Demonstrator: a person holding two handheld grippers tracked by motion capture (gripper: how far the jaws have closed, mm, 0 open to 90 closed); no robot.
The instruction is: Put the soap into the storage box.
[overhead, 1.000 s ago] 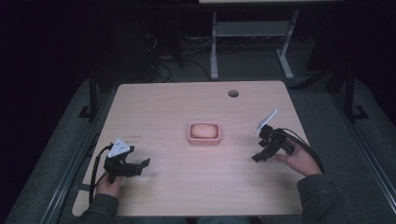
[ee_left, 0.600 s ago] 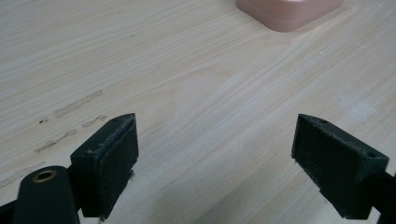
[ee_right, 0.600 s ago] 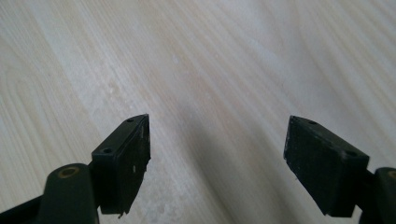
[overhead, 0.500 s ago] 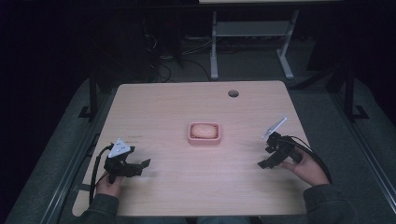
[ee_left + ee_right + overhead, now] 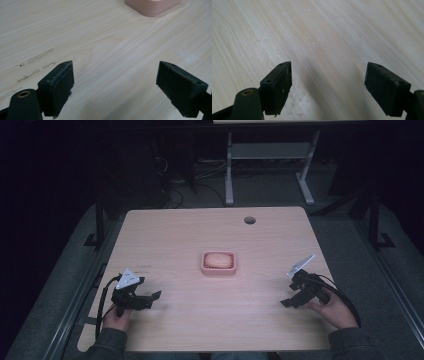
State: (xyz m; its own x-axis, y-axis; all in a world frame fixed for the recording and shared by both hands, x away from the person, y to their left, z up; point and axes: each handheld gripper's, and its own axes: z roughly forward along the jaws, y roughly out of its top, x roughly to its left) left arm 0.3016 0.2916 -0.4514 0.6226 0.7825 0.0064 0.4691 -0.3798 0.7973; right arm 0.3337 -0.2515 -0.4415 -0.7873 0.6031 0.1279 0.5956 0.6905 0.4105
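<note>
While both grippers rest low over the bare wooden table (image 5: 175, 235), nothing lies between either one and the single pink dish (image 5: 218, 264). One dish holds one pale rounded lump (image 5: 218, 260). It sits ahead and right of the left gripper (image 5: 147, 299), ahead and left of the right gripper (image 5: 289, 301), well apart from both. Each gripper's jaws stand wide, empty.

Left tongs (image 5: 150, 299) rest low at the near left of the tabletop (image 5: 190, 235), jaws spread wide and empty, held by the left hand (image 5: 117, 318). Right tongs (image 5: 289, 299) sit at the near right, jaws likewise wide apart and empty, gripped by the right hand (image 5: 336, 311). Both sleeves enter from the bottom edge.
</note>
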